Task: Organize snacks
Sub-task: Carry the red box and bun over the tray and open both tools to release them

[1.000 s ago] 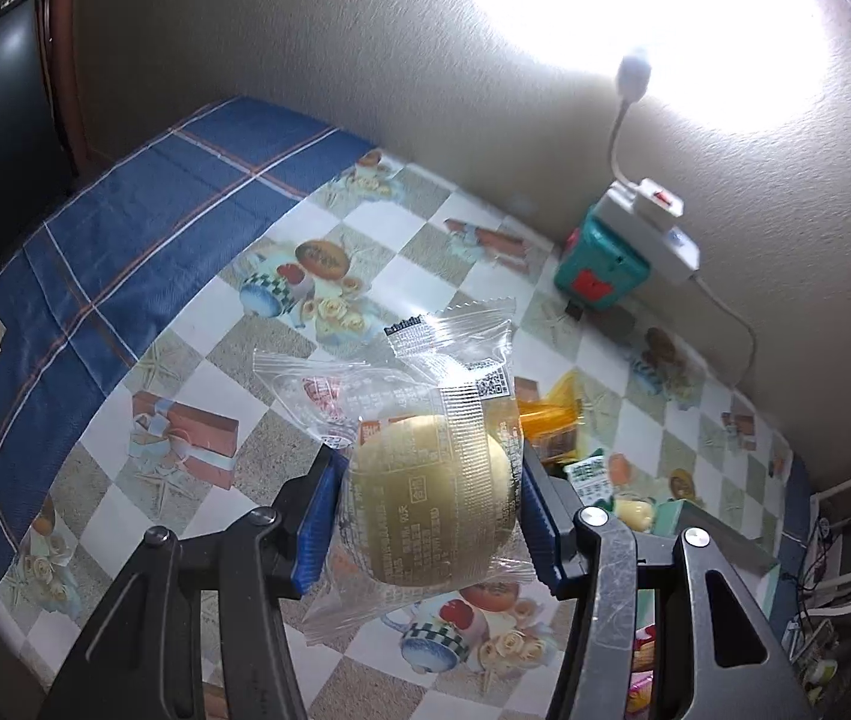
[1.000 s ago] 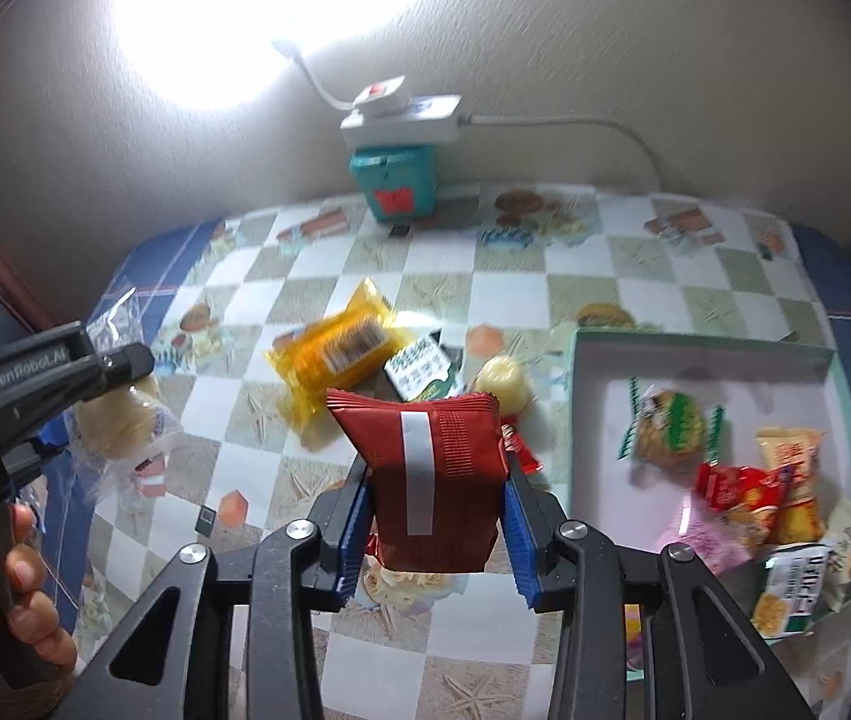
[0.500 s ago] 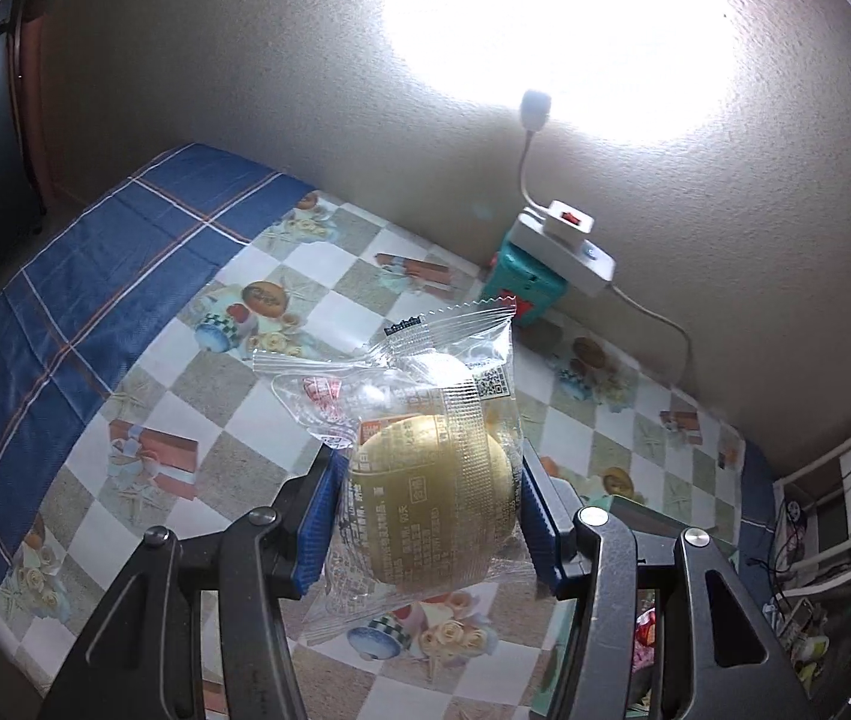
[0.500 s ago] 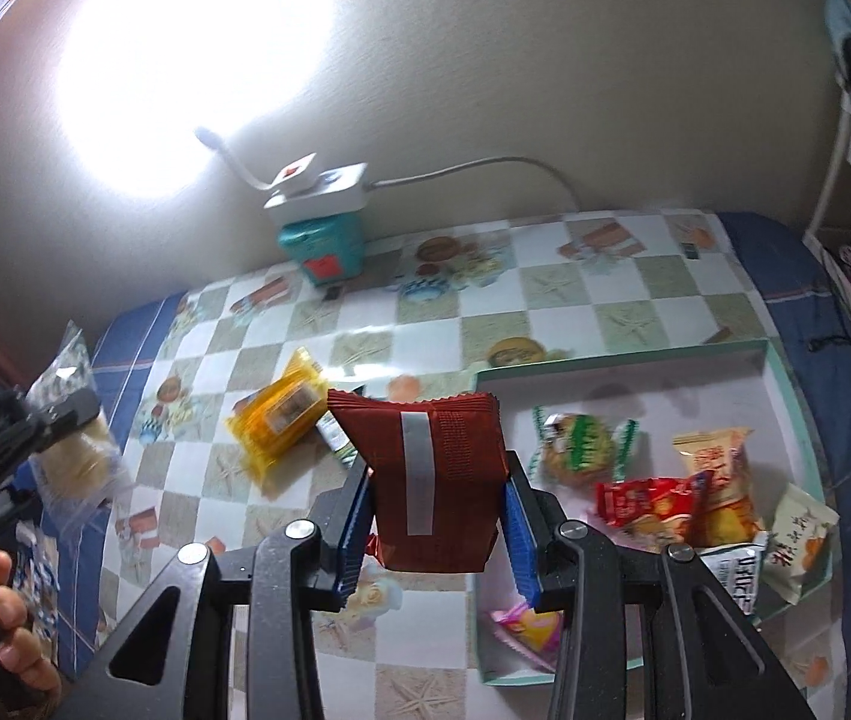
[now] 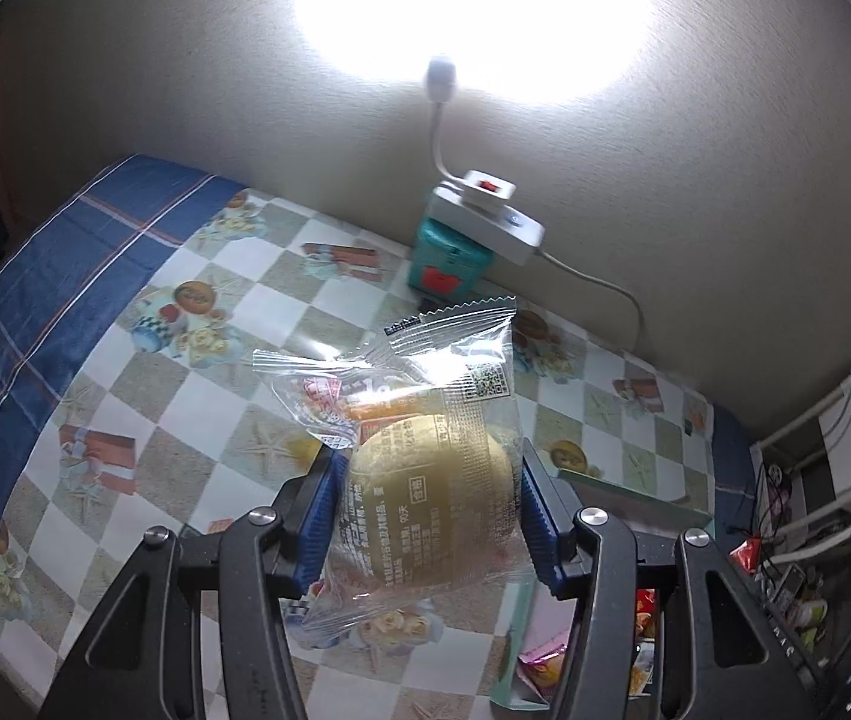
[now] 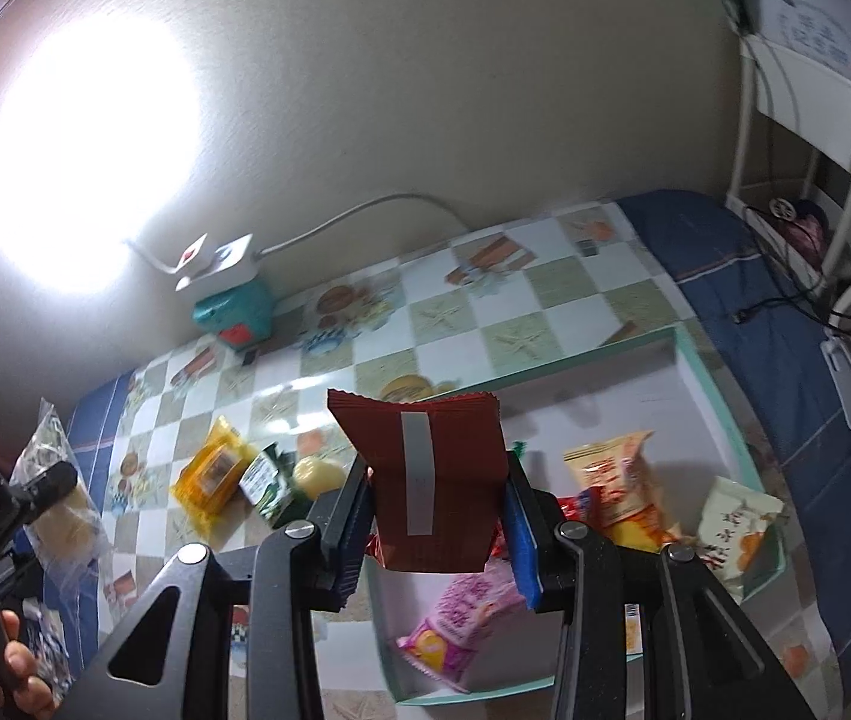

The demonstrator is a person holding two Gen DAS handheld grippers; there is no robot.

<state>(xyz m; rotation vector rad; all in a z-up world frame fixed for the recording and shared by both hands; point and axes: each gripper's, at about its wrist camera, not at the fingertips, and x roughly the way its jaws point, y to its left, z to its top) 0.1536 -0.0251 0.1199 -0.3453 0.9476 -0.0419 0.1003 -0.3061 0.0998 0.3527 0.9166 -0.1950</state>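
Two claws are carrying snacks above the checkered counter (image 6: pixel 461 324): the left claw (image 5: pixel 431 516) is pinching a clear-wrapped round bun (image 5: pixel 431 498) across its middle, while the right claw (image 6: pixel 434 510) is clamping a dark red foil packet (image 6: pixel 425 474) by its lower half over the teal-rimmed tray (image 6: pixel 719 396), where other packets are already lying. Both look light; the bun seems soft and easily squashed, its film slippery, so a gentle hold at the widest part suits it, and the crinkly packet is best gripped flat across its sides
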